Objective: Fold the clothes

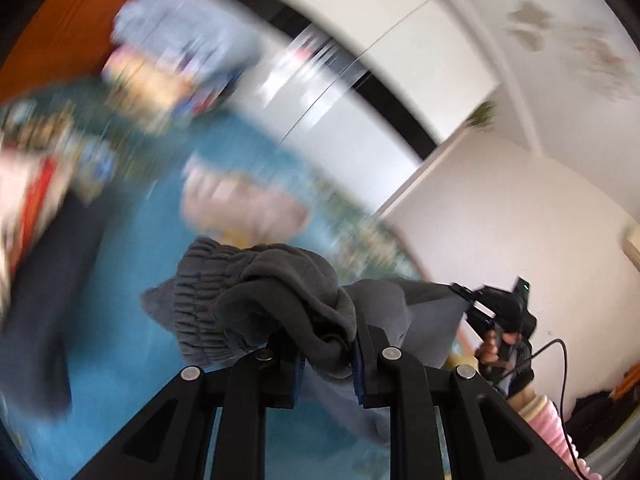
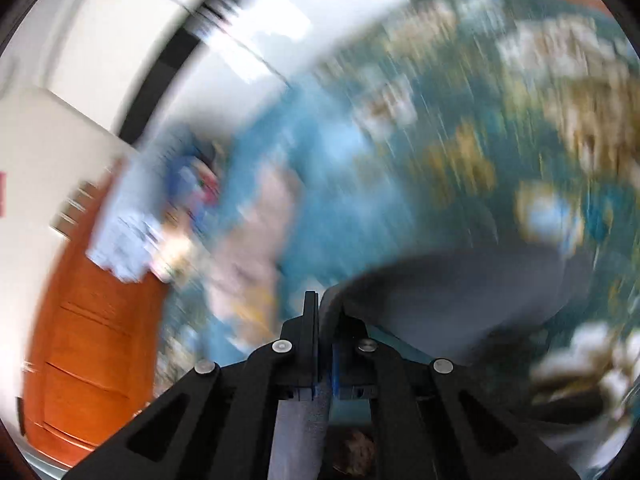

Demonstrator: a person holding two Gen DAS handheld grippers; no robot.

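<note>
A grey garment (image 1: 272, 300) with an elastic ribbed band is bunched between the fingers of my left gripper (image 1: 326, 356), which is shut on it and holds it above the blue patterned bedspread (image 1: 152, 248). The cloth stretches right to my right gripper (image 1: 476, 304), seen in the left wrist view. In the right wrist view my right gripper (image 2: 326, 320) is shut on the same grey garment (image 2: 460, 300), which hangs to the right. Both views are blurred by motion.
Folded light blue clothes (image 1: 188, 36) and a pink folded piece (image 1: 240, 204) lie on the bed. A dark garment (image 1: 44, 300) lies at the left. An orange wooden door (image 2: 84, 340) and white wardrobe (image 1: 400, 60) stand beyond the bed.
</note>
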